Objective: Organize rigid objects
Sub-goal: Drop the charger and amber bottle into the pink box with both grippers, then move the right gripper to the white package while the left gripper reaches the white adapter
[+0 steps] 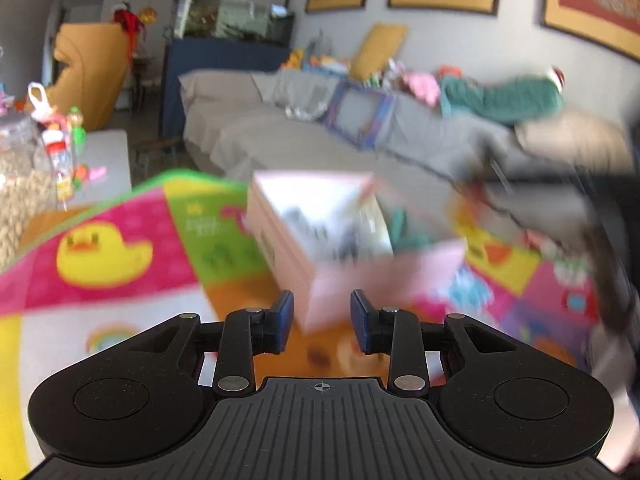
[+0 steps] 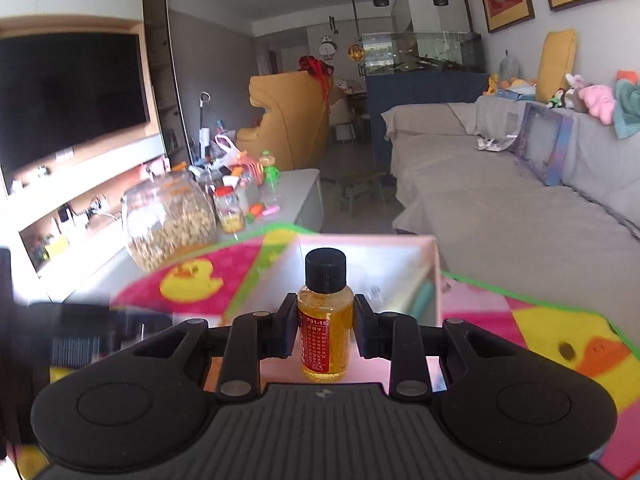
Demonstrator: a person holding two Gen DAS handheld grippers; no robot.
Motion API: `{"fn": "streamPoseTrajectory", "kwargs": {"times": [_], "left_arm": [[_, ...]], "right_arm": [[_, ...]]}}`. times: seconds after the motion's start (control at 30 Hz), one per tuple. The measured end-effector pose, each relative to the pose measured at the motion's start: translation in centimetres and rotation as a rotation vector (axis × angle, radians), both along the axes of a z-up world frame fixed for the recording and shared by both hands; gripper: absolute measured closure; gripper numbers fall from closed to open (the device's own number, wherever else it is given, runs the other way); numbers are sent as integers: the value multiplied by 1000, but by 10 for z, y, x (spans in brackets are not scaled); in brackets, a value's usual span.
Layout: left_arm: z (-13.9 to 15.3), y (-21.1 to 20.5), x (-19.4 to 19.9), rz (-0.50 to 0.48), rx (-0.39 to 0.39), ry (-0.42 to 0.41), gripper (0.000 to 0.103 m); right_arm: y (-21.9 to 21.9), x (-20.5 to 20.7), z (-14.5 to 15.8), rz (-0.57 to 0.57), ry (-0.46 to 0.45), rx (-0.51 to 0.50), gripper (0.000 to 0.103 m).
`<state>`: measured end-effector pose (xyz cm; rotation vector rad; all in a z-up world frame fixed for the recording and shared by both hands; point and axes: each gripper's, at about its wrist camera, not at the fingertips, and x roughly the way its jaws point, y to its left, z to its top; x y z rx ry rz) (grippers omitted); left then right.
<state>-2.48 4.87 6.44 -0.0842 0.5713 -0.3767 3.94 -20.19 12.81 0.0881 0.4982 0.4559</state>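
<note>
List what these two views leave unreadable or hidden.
- Pink box contents: left wrist view, smeared by motion blur.
- Right gripper fingers hide the sides of the amber bottle; its label print is too small.
- Box floor: right wrist view, hidden behind the bottle.
- Left gripper: empty, apart from the box.

Amber bottle (image 2: 325,320), black cap, red label, upright above the open pink box (image 2: 434,264); box holds blurred items.

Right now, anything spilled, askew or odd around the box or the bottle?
Nothing stands out. The bottle sits upright in the right gripper, cap on, no leak visible. The pink box is open on the mat; the left gripper is empty. The left view is blurred, so box contents are unclear.
</note>
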Motion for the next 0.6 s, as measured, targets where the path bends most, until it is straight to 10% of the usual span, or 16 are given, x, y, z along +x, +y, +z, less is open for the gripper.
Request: {"fn": "streamPoseTrajectory", "kwargs": {"times": [0.23, 0.6], "left_arm": [[-12, 8, -18, -37, -33, 39, 69], [-37, -14, -21, -147, -12, 108, 69]], "right_arm": [[53, 82, 14, -25, 86, -25, 64], [18, -17, -32, -18, 26, -207, 35]]}}
